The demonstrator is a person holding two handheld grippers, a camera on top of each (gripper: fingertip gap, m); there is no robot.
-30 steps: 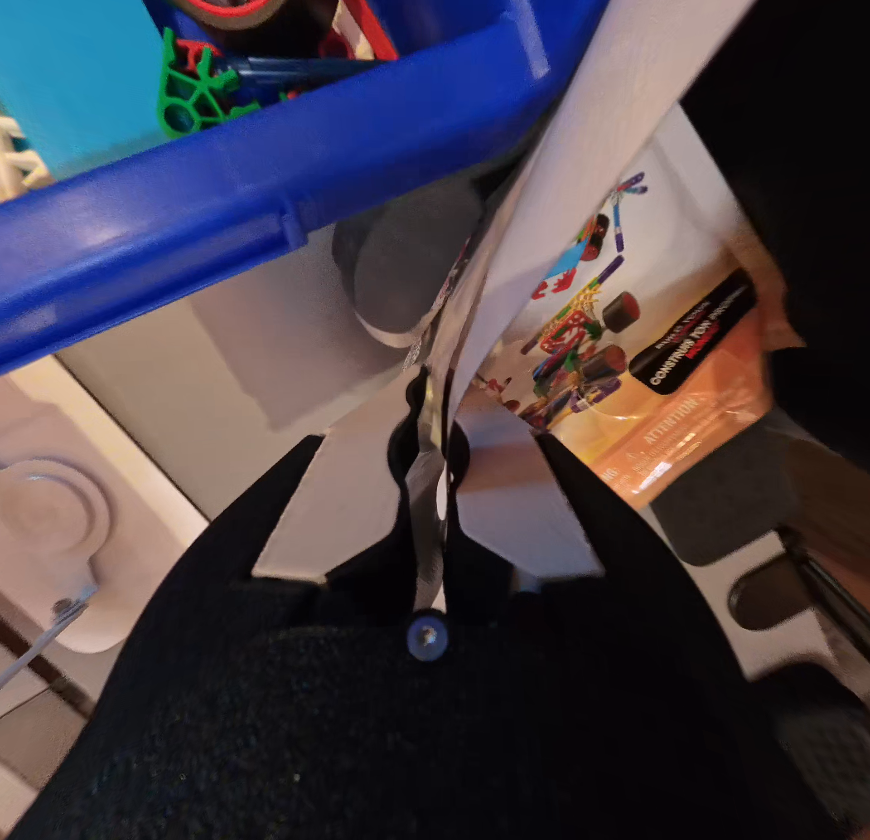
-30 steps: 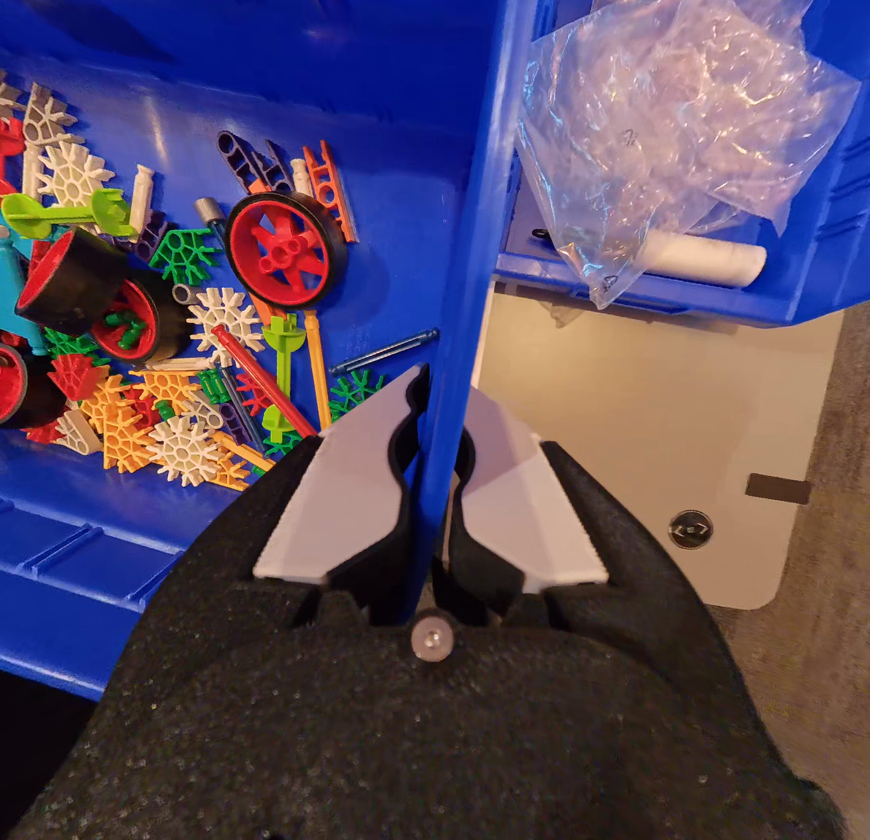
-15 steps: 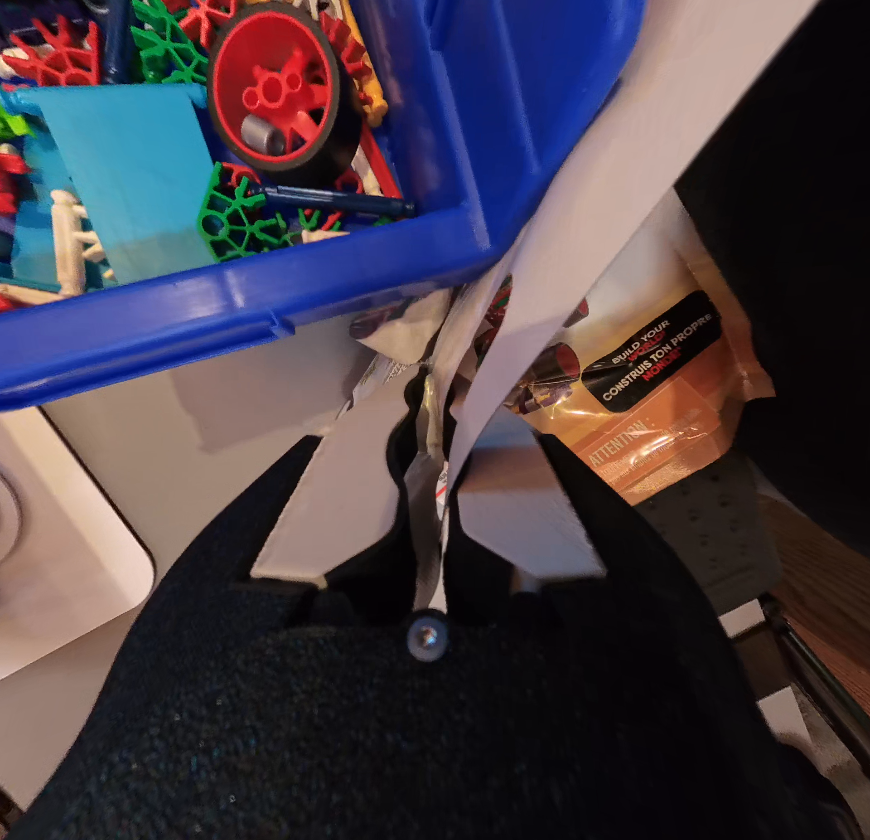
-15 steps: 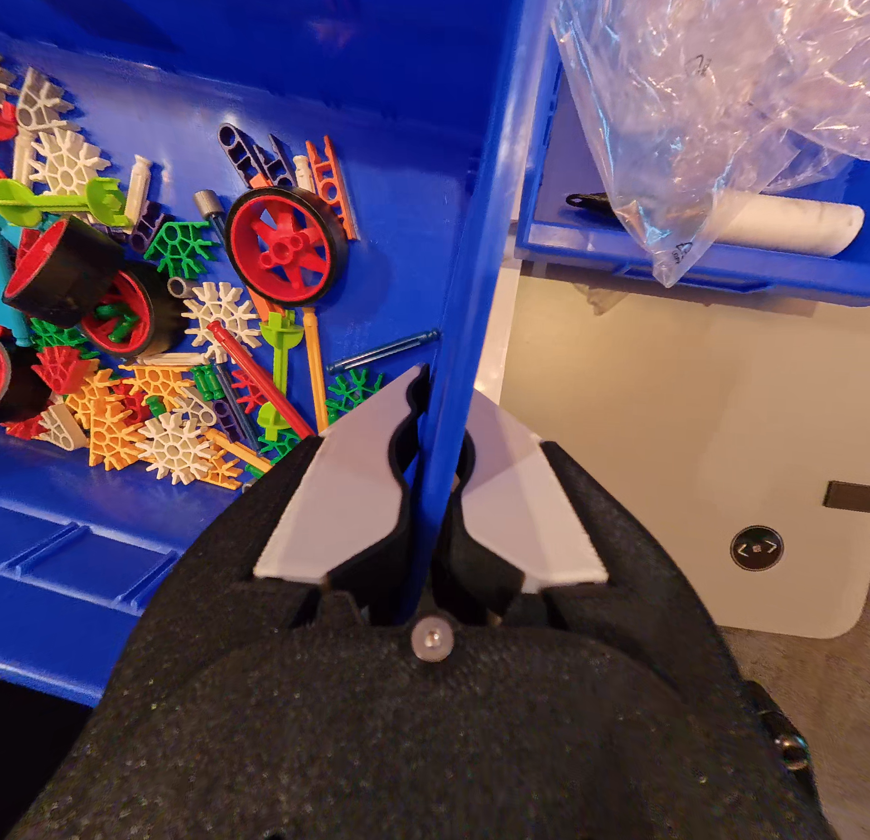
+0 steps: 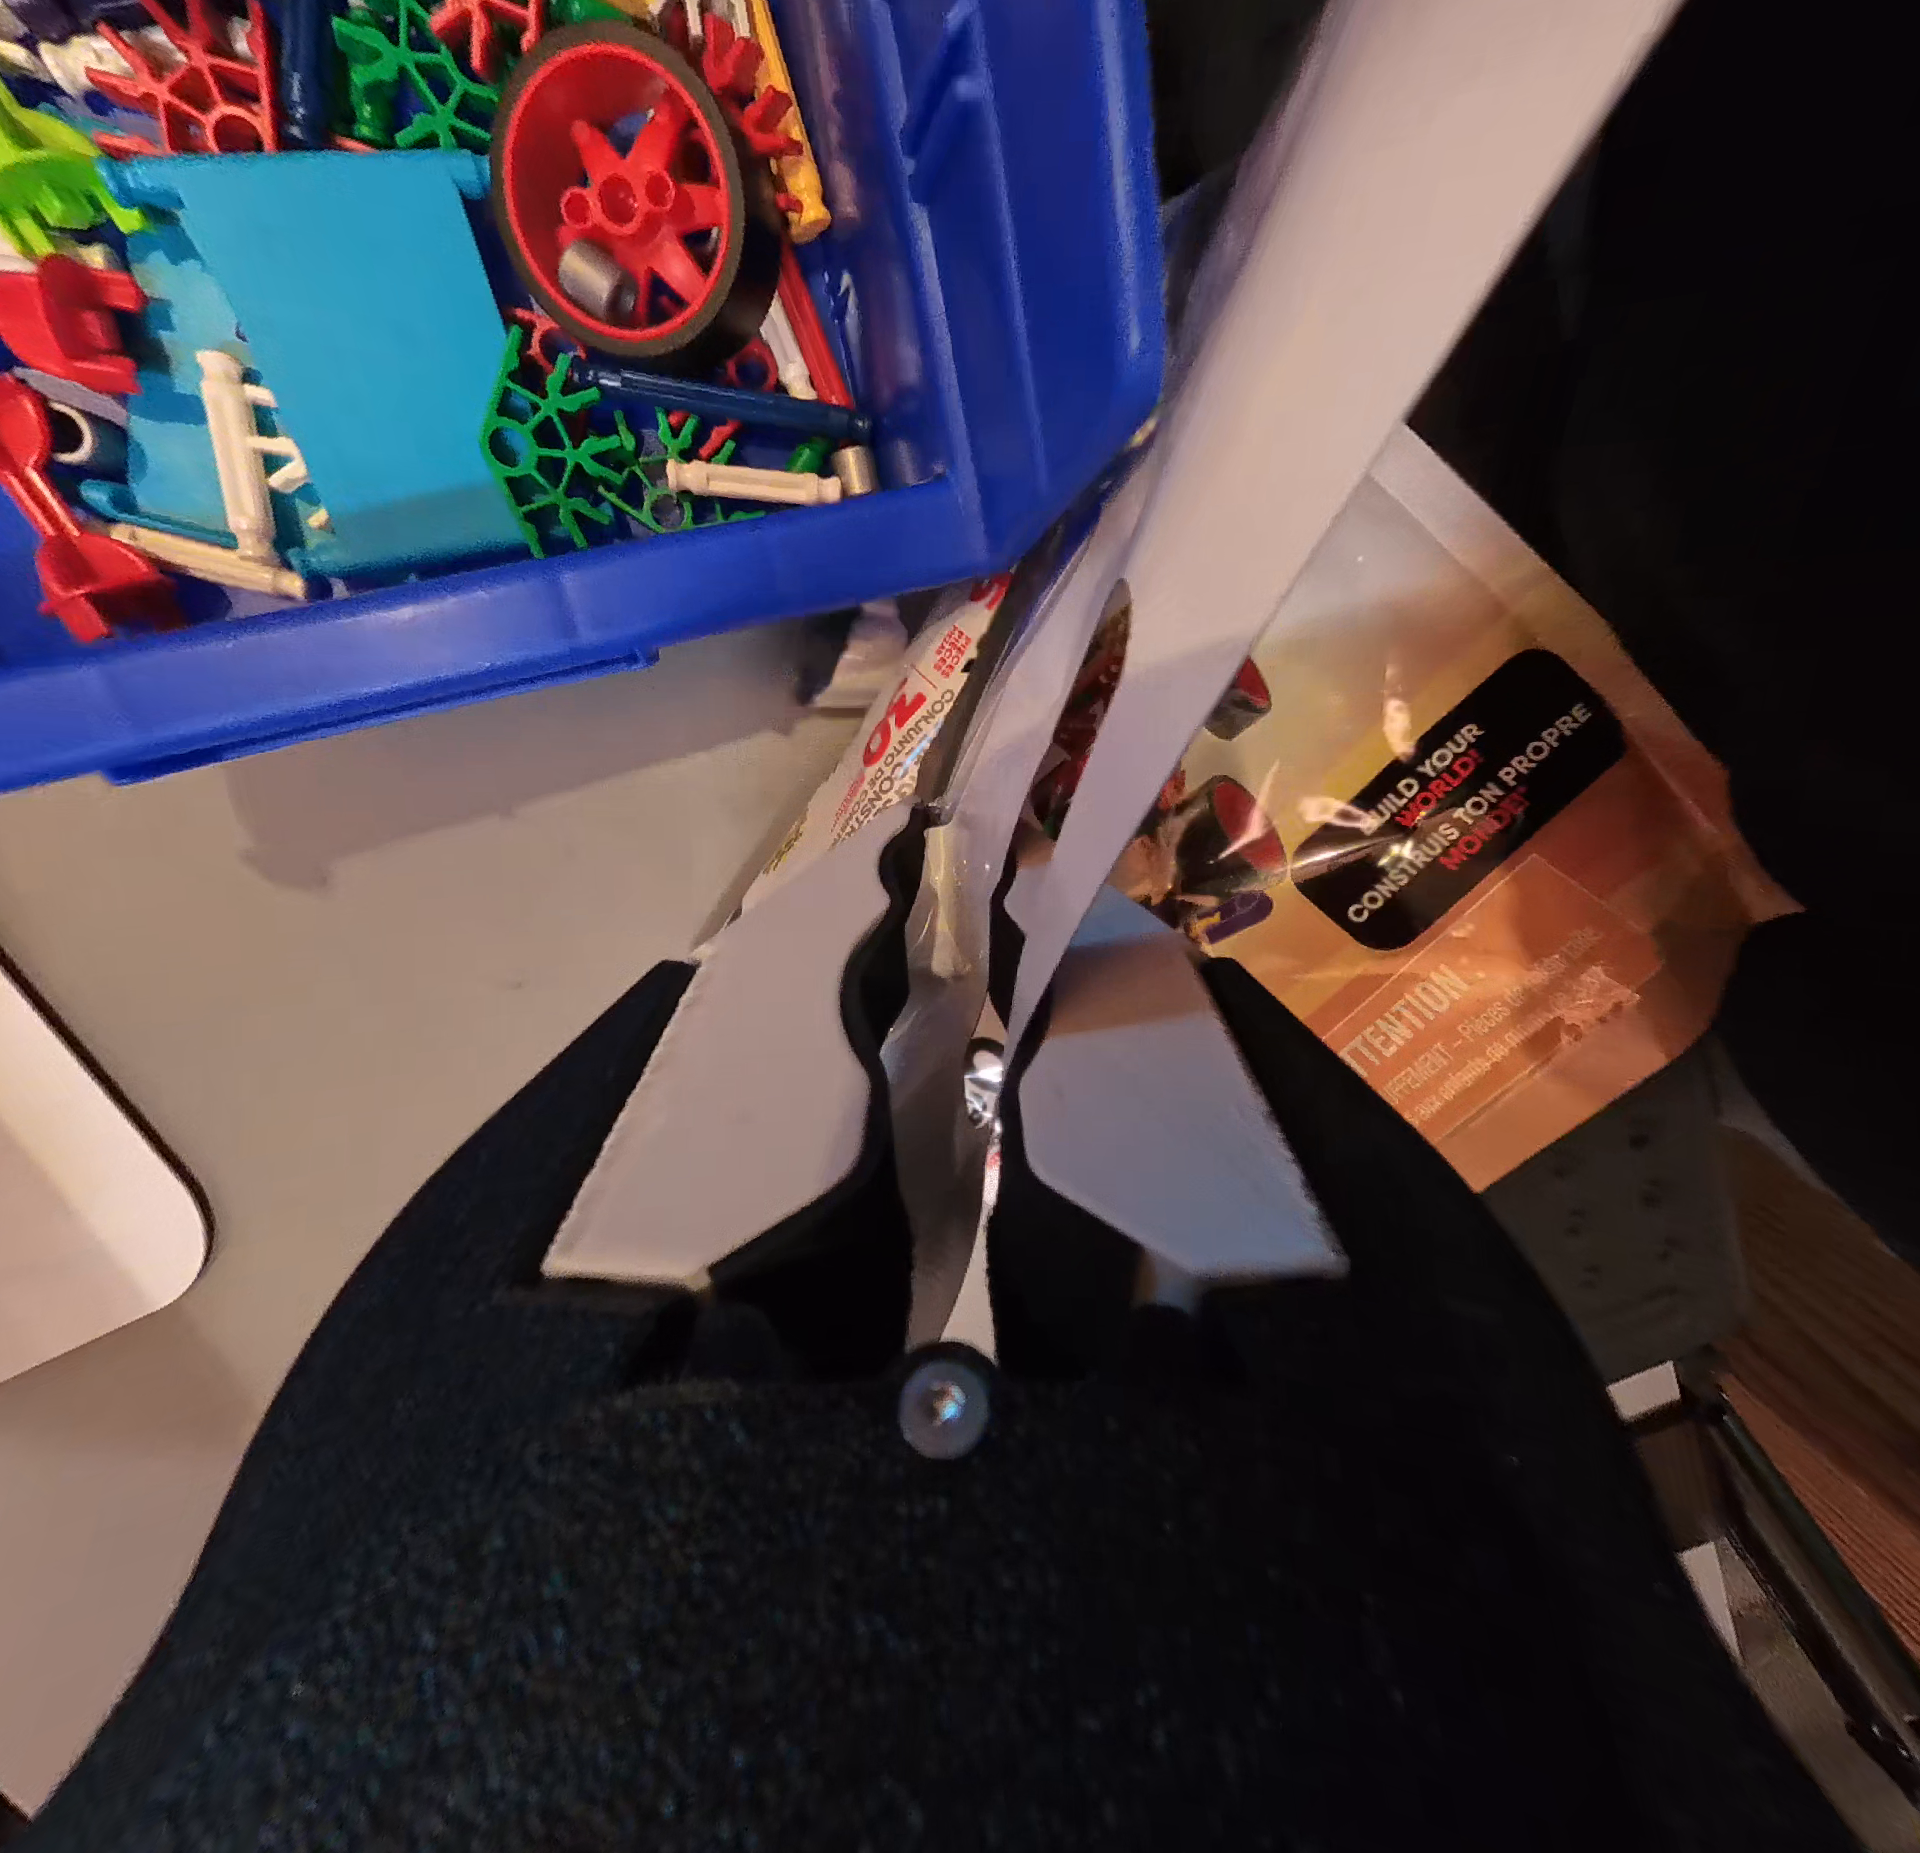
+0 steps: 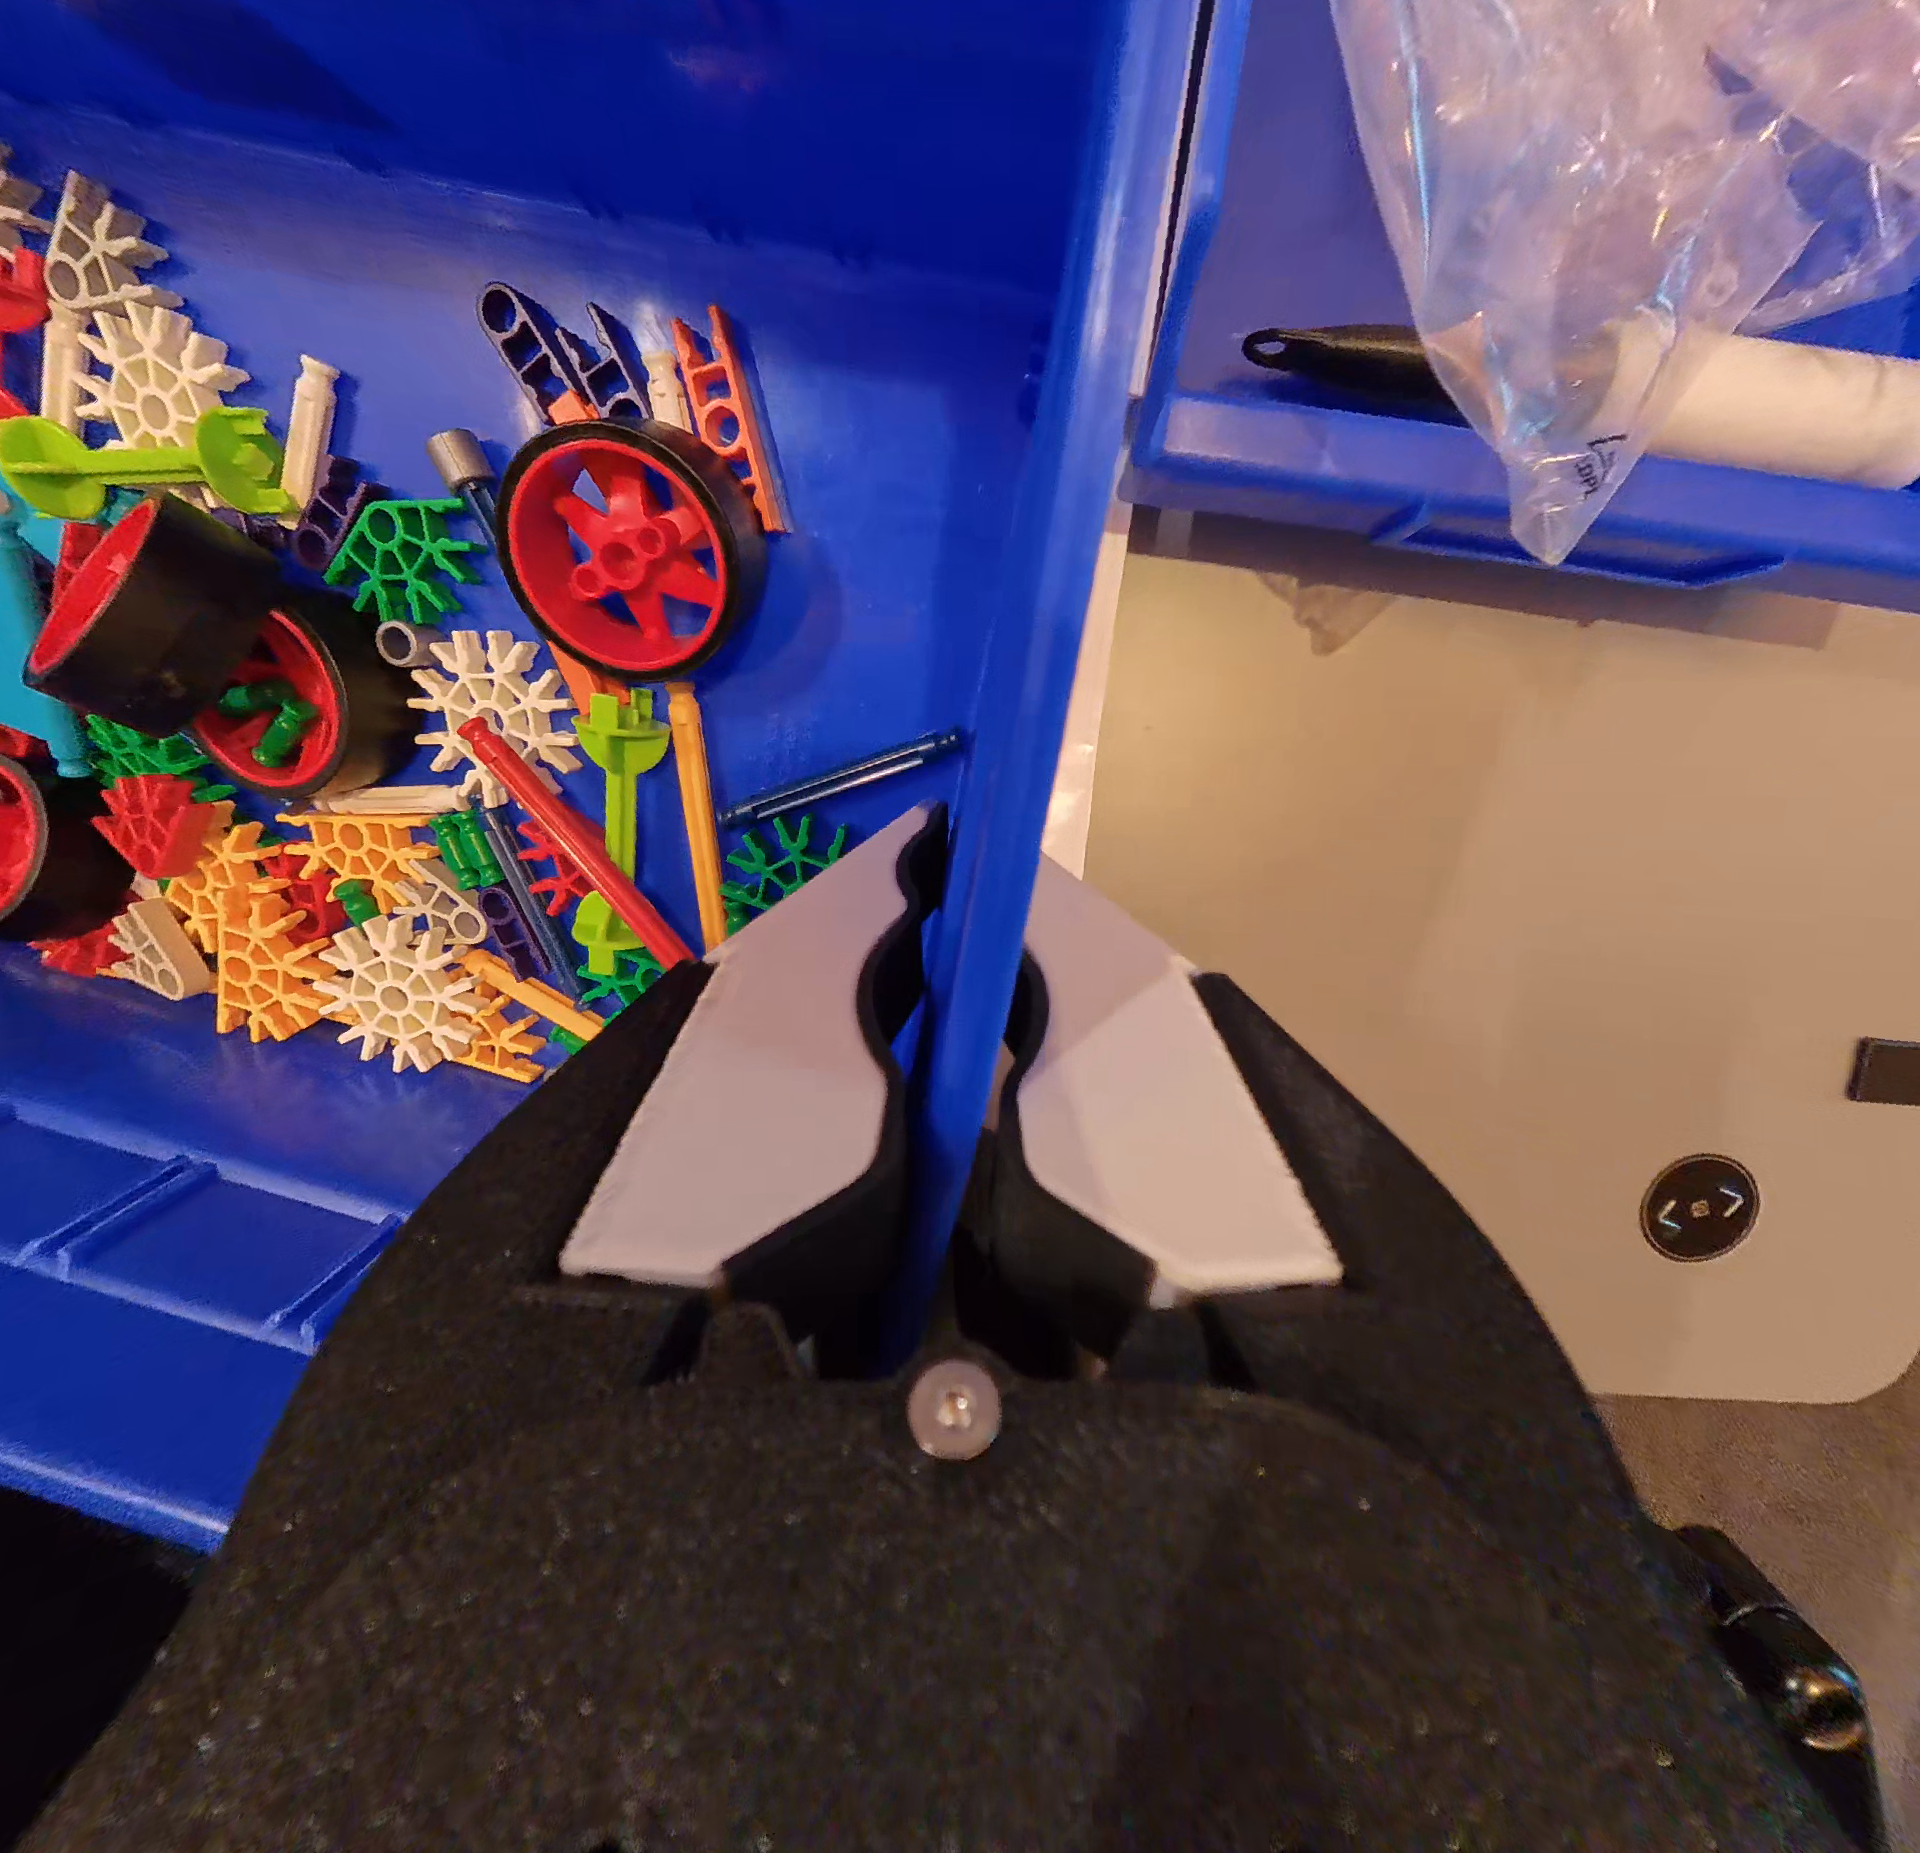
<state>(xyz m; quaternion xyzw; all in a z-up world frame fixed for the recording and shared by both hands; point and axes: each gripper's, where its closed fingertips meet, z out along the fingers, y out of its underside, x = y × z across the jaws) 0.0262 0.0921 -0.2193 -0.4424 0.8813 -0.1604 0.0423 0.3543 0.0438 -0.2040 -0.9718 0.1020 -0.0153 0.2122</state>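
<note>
So your left hand-held gripper (image 5: 951,930) stayed clamped on the printed bag (image 5: 1455,868) while the right hand-held gripper (image 6: 971,930), pinching the blue bin (image 6: 1049,660) wall, slid it closer.

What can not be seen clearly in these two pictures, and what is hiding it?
- Left wrist view: the printed bag in the left claw is partly covered by a pale strip.
- Left wrist view: the right side is too dark to read.
- Right wrist view: the white roll in the second bin is veiled by a clear plastic bag, cut off at the top.
- Right wrist view: the right claw covers the blue bin wall's near end.
</note>
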